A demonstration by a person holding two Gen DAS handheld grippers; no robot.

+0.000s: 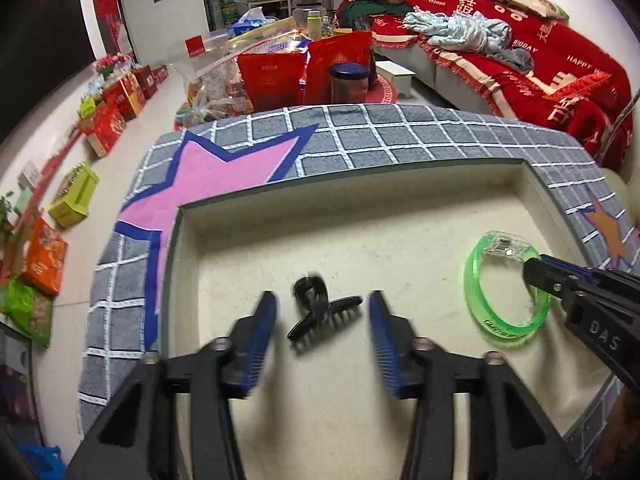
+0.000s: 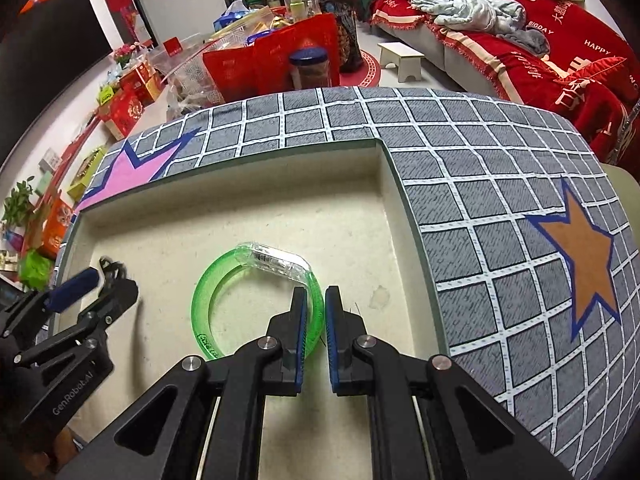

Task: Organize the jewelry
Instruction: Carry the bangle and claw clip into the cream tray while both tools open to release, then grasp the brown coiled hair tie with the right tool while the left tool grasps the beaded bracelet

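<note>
Cream tray (image 1: 400,184) holds one black hair claw (image 1: 320,314) between the left gripper's (image 1: 322,300) wide jaws; one green bangle (image 2: 256,304), right, is clamped by the right gripper (image 2: 316,294).

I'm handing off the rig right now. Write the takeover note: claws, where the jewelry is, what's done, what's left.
Left claw: open, hair clip lying loose between its fingers, not gripped.
Right claw: shut on the green bracelet, pinching its band near the clear clasp.
Both pieces are inside the cream tray on the grid mat.
Done: hair clip is in the tray.
Left: open the right claw to free the bracelet, then probably back both claws out.
</note>
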